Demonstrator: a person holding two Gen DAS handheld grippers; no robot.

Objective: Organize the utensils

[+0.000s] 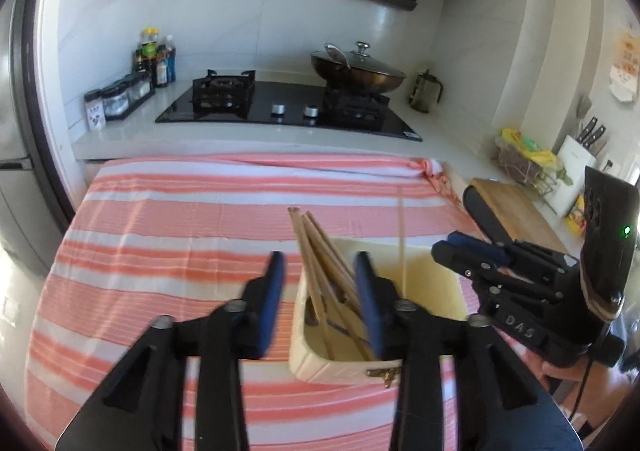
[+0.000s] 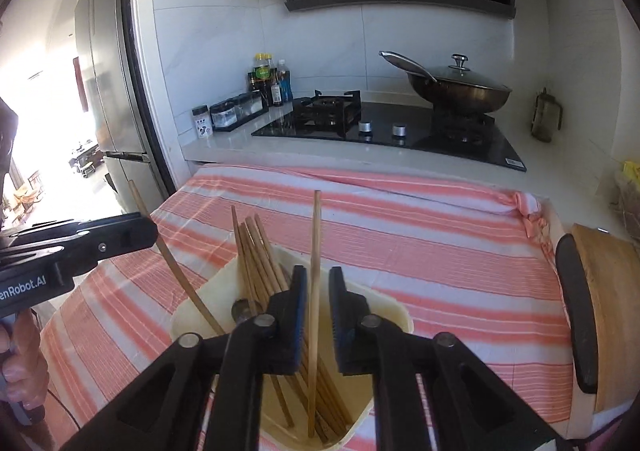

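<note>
A cream utensil holder [image 1: 308, 355] [image 2: 384, 303] stands on the striped cloth and holds several wooden chopsticks [image 1: 320, 251] [image 2: 256, 251]. My left gripper [image 1: 320, 271] is open over the holder's left rim, with the chopsticks between its fingers. It also shows at the left of the right wrist view [image 2: 136, 229]. My right gripper [image 2: 318, 283] is open above the holder, with one upright chopstick [image 2: 316, 243] standing loose between its fingers, lower end in the holder. That chopstick shows thin in the left wrist view [image 1: 402, 247]. Another chopstick [image 2: 172, 259] leans left.
The cloth [image 1: 180, 219] covers a table before a counter with a gas hob [image 1: 280, 103], a lidded wok [image 1: 356, 67], bottles and jars [image 1: 152, 59]. A wooden board [image 2: 608, 311] and a knife block [image 1: 576, 155] are at the right. A fridge [image 2: 108, 91] stands left.
</note>
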